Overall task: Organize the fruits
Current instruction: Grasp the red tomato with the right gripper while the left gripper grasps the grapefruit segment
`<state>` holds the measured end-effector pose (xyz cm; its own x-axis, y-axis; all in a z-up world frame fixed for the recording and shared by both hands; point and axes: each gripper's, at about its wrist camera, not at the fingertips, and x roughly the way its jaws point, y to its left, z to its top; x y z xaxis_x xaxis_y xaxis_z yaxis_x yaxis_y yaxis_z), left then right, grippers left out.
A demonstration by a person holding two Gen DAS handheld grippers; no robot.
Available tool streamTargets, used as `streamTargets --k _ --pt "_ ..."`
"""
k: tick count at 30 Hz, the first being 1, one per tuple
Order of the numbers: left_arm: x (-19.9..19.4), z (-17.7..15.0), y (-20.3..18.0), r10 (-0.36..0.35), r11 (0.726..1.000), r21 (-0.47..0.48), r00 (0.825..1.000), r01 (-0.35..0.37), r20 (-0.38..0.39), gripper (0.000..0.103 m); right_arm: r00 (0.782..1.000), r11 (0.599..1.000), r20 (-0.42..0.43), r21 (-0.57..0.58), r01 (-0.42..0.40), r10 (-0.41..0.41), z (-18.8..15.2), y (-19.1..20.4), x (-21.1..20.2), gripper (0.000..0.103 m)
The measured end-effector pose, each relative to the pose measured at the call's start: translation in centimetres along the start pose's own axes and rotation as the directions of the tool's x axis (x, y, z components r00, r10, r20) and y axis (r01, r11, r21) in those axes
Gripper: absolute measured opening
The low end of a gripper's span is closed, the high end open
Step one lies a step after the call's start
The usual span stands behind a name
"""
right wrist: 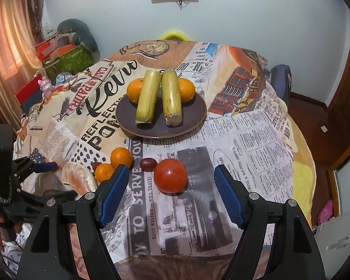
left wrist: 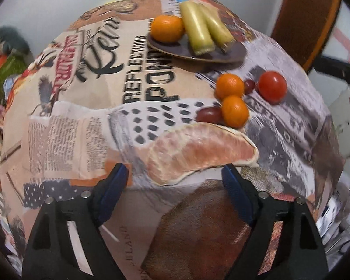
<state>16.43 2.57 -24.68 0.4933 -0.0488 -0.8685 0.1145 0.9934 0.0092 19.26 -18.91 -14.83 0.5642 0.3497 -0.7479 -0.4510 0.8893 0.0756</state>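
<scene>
Our left gripper (left wrist: 172,177) hangs wide open over the pink peeled pomelo wedge (left wrist: 198,149) on the cloth-covered worktop (left wrist: 93,121). We think it is soft and juicy, so we should squeeze its thick middle gently. Our right gripper (right wrist: 172,182) is open too, near the round red tomato (right wrist: 170,175).

A lived-in home room: a round bench (right wrist: 256,126) under a newspaper-print cloth (right wrist: 245,140), pink curtains (right wrist: 9,53), a wooden chair (left wrist: 308,21), and a toy figure (right wrist: 45,86) by cluttered boxes (right wrist: 65,58) near the bench's left edge.
</scene>
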Motion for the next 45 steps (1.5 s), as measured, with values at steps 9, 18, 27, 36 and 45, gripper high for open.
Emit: streamTargets --k 9,18,27,36,45 --pt "1.9 2.1 -0.9 0.002 1.0 0.017 1.0 -0.002 -0.023 0.095 0.999 1.0 -0.036 0.004 0.003 -0.003 -0.4 -0.4 1.4 0.072" --pt "3.2 3.6 -2.0 -0.066 0.997 0.027 0.998 0.066 0.017 0.08 0.996 1.0 -0.088 0.025 -0.005 0.008 -1.0 -1.5 3.7 0.072" --pt "3.0 3.9 -2.9 -0.097 0.993 0.065 0.994 0.094 0.048 0.058 0.991 0.998 -0.119 0.034 -0.055 0.058 -1.4 -1.3 5.7 0.07" --pt "1.8 3.2 -1.6 -0.115 0.993 0.014 0.991 0.114 0.07 0.049 0.981 0.995 -0.171 0.043 -0.089 0.096 -1.8 -0.8 7.7 0.045" --pt "0.0 2.7 1.2 -0.089 0.992 -0.076 0.991 0.097 0.104 0.041 0.985 0.996 -0.152 0.048 -0.074 0.081 -1.9 -0.7 7.5 0.041"
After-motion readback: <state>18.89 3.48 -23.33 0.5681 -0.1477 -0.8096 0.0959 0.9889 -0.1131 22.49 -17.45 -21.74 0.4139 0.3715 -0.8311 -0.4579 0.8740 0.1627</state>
